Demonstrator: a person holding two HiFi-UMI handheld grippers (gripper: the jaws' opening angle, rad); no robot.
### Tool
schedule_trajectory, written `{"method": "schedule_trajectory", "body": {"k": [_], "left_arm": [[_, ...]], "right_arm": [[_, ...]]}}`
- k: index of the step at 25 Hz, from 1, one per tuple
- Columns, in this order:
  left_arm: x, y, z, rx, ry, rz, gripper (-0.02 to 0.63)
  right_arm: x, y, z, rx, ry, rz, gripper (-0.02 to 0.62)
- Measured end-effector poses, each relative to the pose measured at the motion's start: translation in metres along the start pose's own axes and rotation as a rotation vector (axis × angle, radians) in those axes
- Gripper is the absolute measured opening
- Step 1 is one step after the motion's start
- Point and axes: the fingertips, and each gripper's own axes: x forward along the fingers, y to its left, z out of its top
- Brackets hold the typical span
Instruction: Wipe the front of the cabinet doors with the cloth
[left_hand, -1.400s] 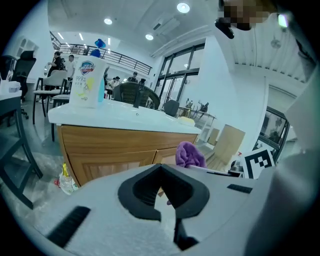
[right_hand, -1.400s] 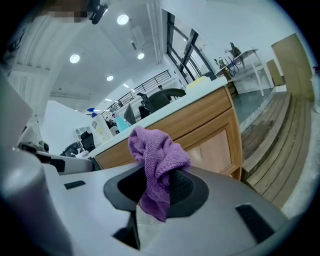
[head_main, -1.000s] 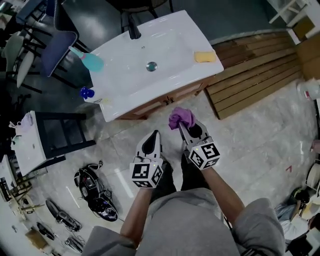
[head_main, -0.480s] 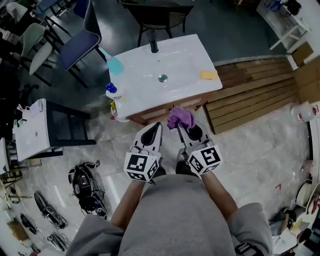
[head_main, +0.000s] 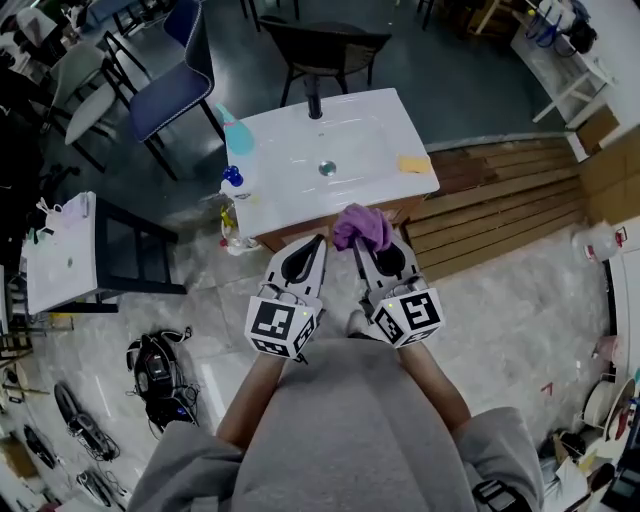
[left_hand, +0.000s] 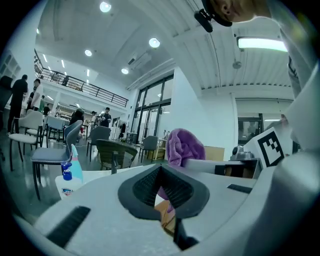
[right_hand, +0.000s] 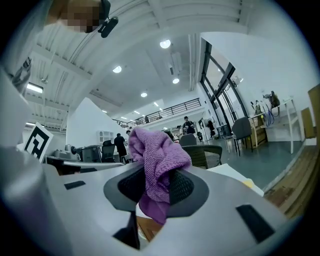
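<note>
A white sink top (head_main: 370, 125) sits on a wooden cabinet; only a brown strip of the cabinet front (head_main: 285, 237) shows under its near edge. My right gripper (head_main: 360, 243) is shut on a bunched purple cloth (head_main: 362, 227), held just before that front edge. The right gripper view shows the cloth (right_hand: 157, 160) pinched between the dark pads of my right gripper (right_hand: 156, 187). My left gripper (head_main: 312, 245) hangs beside it on the left, jaws together and empty. From my left gripper (left_hand: 161, 187) the cloth (left_hand: 184, 146) shows to the right.
A yellow sponge (head_main: 413, 164), a black faucet (head_main: 315, 105), a teal spray bottle (head_main: 238, 135) and a blue-capped bottle (head_main: 232, 180) are on the sink top. Wooden decking (head_main: 500, 205) lies to the right, a black stand with a white top (head_main: 70, 250) to the left, chairs (head_main: 170, 70) behind.
The sink unit has shifted up and looks smaller in the head view. Both grippers keep their side-by-side pose, the right still holding the cloth.
</note>
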Motion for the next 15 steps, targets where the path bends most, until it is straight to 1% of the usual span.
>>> {"method": "schedule_trajectory", "body": {"k": [5, 9, 15], "left_arm": [[-0.002, 0.000, 0.004, 0.003, -0.012, -0.001, 0.009], [-0.005, 0.003, 0.006, 0.002, -0.017, 0.003, 0.009], [-0.008, 0.001, -0.002, 0.015, -0.004, -0.002, 0.009]], "right_arm": [[0.005, 0.005, 0.007, -0.015, -0.003, 0.010, 0.095], [0.006, 0.007, 0.008, -0.007, -0.008, 0.005, 0.095], [0.007, 0.011, 0.004, -0.024, -0.003, 0.017, 0.095]]}}
